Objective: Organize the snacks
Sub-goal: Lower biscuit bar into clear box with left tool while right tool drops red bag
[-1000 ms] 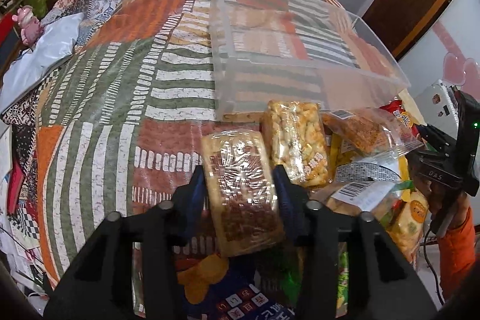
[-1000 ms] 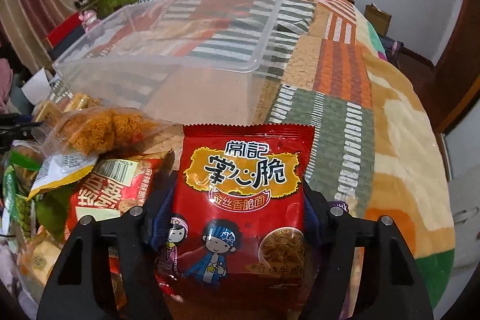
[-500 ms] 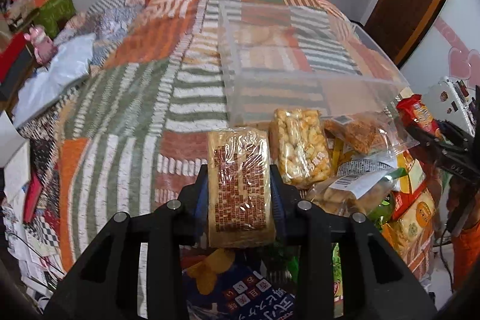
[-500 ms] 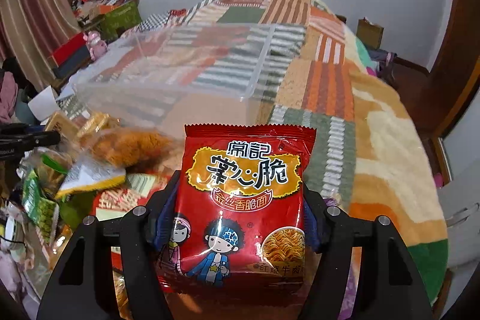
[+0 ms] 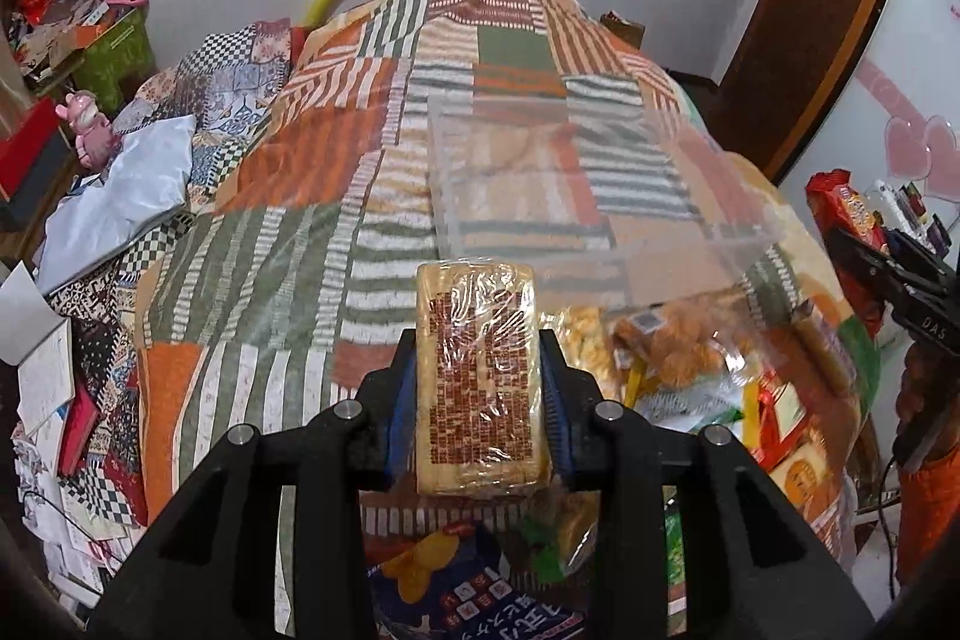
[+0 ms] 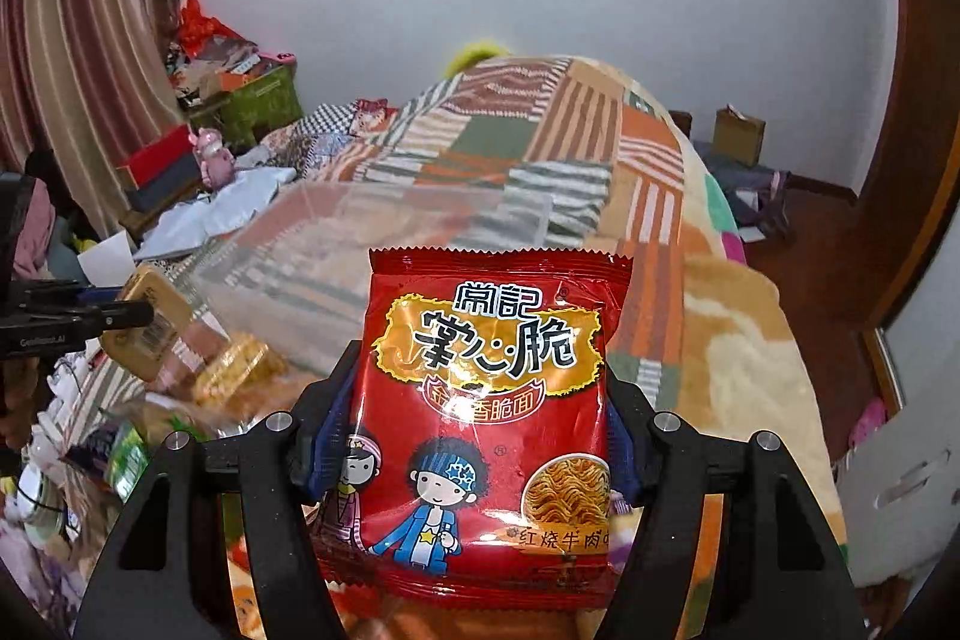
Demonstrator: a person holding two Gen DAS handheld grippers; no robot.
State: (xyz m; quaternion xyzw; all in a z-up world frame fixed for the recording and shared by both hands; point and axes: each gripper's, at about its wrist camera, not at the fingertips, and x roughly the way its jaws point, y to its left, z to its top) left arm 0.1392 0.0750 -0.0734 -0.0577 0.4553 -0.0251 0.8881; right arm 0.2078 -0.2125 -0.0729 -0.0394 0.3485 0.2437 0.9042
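Left tongs [image 5: 480, 382] pinch wrapped biscuit pack [image 5: 480, 376] lengthwise, seemingly pointing away.

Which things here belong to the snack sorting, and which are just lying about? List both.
For the job:
- wrapped cracker pack in the left gripper
- red noodle packet in the right gripper
- clear plastic bin
- snack pile

Lying about:
- pink toy
- green box
- white pillow
- notebook
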